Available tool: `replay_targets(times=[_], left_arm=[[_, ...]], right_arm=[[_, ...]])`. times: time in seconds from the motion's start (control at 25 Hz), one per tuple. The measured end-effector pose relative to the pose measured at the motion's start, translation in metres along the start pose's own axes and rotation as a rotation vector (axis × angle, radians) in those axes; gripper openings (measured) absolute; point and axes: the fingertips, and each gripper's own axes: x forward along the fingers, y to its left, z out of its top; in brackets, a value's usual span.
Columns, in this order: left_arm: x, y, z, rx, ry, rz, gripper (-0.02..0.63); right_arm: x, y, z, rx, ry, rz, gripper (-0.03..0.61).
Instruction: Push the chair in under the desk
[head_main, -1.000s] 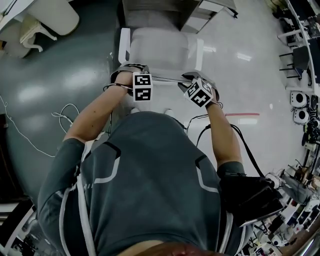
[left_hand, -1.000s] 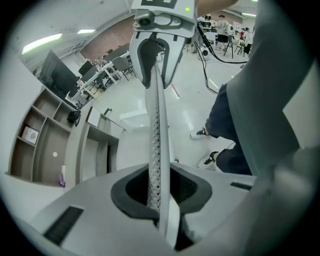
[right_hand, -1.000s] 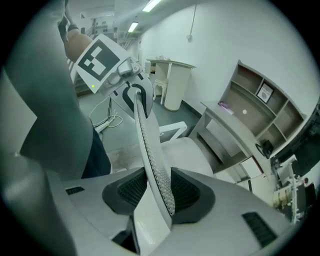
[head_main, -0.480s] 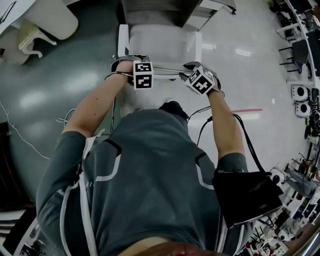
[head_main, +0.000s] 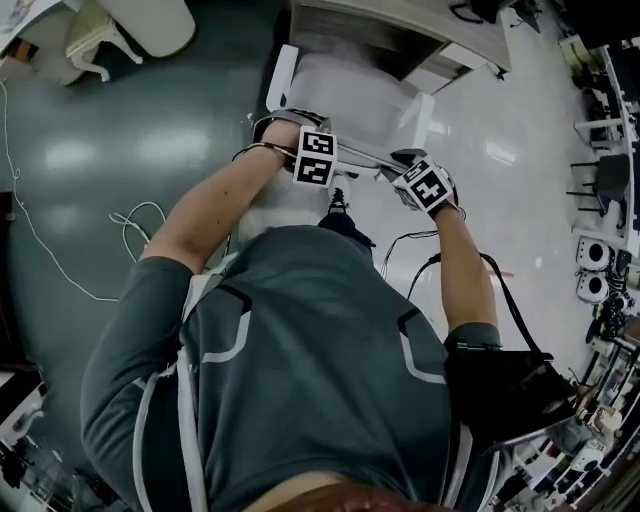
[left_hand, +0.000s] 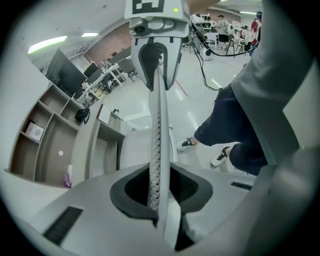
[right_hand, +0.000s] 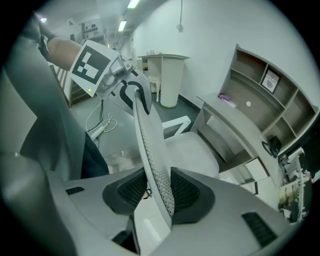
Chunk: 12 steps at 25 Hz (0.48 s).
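A white office chair (head_main: 345, 95) stands with its seat partly under the grey desk (head_main: 400, 25). Its thin mesh backrest edge (head_main: 368, 160) runs between my two grippers. My left gripper (head_main: 330, 158) grips the left end of that edge; the backrest (left_hand: 156, 130) passes between its pads, and its jaws are opening slightly. My right gripper (head_main: 402, 166) holds the other end with the backrest (right_hand: 150, 145) pinched between its pads, its jaws closing. In the right gripper view the seat (right_hand: 187, 150) faces the desk (right_hand: 235, 125) with its shelves.
A second white chair (head_main: 110, 25) stands at the far left. Loose cables (head_main: 130, 225) lie on the grey floor at my left. Racks of equipment (head_main: 600, 220) line the right side. My shoes (left_hand: 187, 143) are just behind the chair.
Both grippers and the backrest have moved forward toward the desk, and the seat sits further under it. I have stepped after the chair.
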Motion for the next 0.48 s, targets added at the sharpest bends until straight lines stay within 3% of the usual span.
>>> replay_targets(times=[0.24,0.48], left_arm=[[0.011,0.044,-0.002,-0.036,0.062,-0.018,0.080],[0.030,0.081,0.011,-0.087,0.089,-0.061,0.080]], right_arm=[[0.003,-0.050,0.014,-0.081,-0.026,-0.056,0.158],[0.004,-0.098,0.011,-0.113,-0.034,-0.039,0.158]])
